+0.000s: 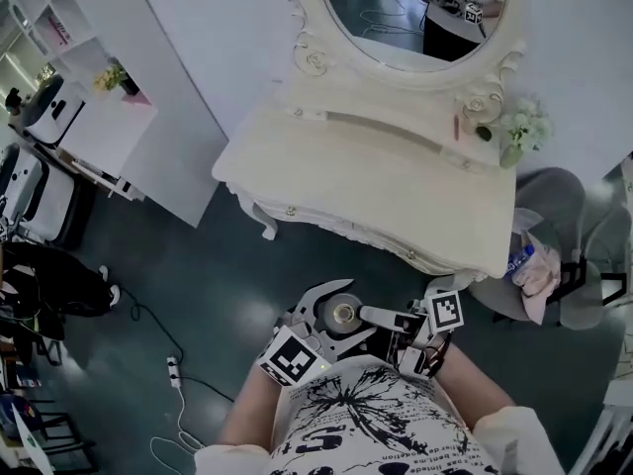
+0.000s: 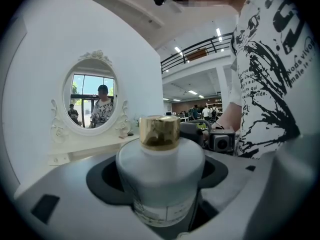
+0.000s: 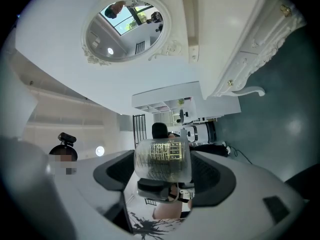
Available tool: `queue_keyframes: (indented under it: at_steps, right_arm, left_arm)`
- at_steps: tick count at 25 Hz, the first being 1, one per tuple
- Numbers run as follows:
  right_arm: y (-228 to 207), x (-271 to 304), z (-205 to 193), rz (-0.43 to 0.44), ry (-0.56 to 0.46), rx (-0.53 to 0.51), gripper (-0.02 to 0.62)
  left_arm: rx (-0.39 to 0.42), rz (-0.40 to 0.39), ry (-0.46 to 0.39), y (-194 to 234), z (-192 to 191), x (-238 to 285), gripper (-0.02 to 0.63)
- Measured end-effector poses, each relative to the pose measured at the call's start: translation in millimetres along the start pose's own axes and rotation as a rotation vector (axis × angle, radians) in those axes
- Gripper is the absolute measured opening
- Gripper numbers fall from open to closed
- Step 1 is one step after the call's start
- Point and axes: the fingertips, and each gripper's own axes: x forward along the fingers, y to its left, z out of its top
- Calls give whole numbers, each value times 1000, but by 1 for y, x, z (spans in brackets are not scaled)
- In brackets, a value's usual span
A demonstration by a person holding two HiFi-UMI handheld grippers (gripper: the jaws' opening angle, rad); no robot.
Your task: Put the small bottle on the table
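The head view is evenly lit and fairly sharp, the white worktop (image 1: 376, 186) bright against a dim floor (image 1: 198, 295), lines bowing at the edges. Both tool views are fisheye with black corners. Ceiling strip lights (image 2: 218, 33) glare at 1 o'clock in the left one, where the near bottle (image 2: 160, 179) looks soft.

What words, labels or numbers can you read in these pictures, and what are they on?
"nos vivo", cut off: T-shirt.
"male it", cut off: same T-shirt, line below.
Label on the small bottle: too blurred to read.
Gold print on the bottle, right gripper view: unreadable.
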Motion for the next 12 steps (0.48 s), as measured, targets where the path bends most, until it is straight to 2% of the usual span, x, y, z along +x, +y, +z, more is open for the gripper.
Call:
queue_keyframes:
  at_steps: [6,12]
  right_arm:
    - [5,-10,65,-12,12,1,357]
    - [7,-5,116,-2,-43,4,357]
  left_arm:
    - [-9,20,0,46,7,47,348]
    - [-9,-22,9,88,11,74,348]
